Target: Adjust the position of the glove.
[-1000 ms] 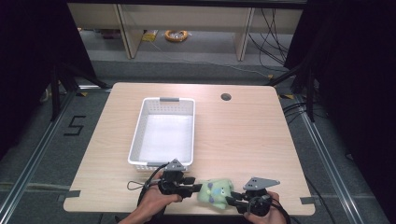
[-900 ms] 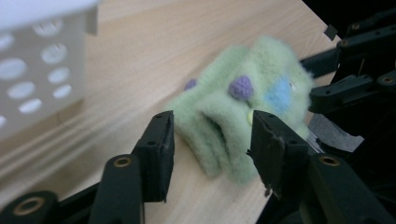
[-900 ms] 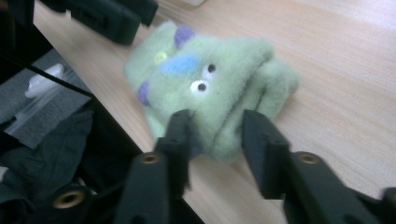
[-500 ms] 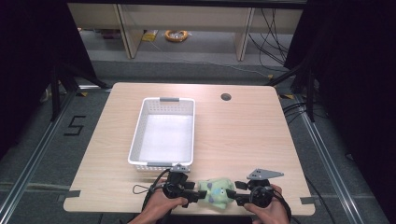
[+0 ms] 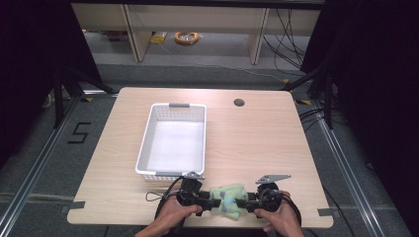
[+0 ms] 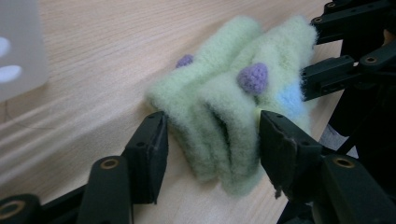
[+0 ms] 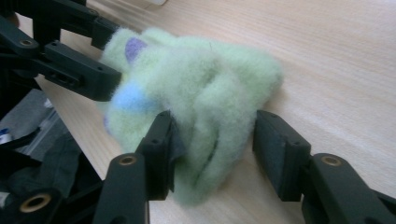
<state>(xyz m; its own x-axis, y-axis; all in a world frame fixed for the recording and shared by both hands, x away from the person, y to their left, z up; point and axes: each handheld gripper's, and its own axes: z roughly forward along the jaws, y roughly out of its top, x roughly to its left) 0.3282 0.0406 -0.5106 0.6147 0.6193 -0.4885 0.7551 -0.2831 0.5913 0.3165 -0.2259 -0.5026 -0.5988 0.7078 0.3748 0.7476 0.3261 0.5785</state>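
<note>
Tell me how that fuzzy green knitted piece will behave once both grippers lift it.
The green knitted piece lies bunched in soft folds, so it will probably sag between the left gripper and right gripper. Its fluffy pile suggests it is light and should grip well, not slip. It looks unlikely to roll or break.

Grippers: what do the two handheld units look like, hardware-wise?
Both the left gripper and right gripper are black, with flat rectangular fingers on linked bars with brass-coloured pivots. Each carries a grey three-cornered plate on top; a black cable trails from the left one.
</note>
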